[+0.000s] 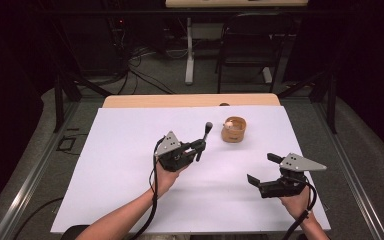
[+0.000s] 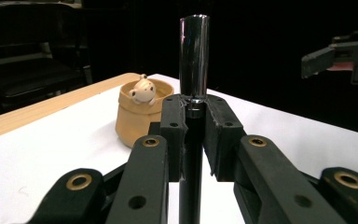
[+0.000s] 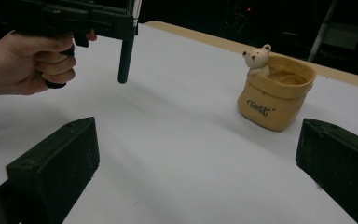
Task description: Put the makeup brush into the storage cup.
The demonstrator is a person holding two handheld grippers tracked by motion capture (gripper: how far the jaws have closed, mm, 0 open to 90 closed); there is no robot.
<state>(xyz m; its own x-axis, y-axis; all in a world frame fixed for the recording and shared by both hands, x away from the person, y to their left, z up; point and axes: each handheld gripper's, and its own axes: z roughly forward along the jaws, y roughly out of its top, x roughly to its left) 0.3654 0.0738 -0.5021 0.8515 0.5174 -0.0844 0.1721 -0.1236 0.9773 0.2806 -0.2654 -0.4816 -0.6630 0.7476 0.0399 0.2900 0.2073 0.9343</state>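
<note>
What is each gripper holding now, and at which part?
The left gripper clamps a dark rod-shaped tool around the middle of its shaft. The right gripper is open and holds nothing.

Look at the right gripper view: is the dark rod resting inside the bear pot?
No, the dark rod hangs above the sheet, clamped in the left gripper, apart from the bear pot.

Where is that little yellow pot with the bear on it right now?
In the high view the bear pot stands on the white table cover, toward the far edge and right of centre, just beyond the dark pen clamped in the left gripper.
</note>
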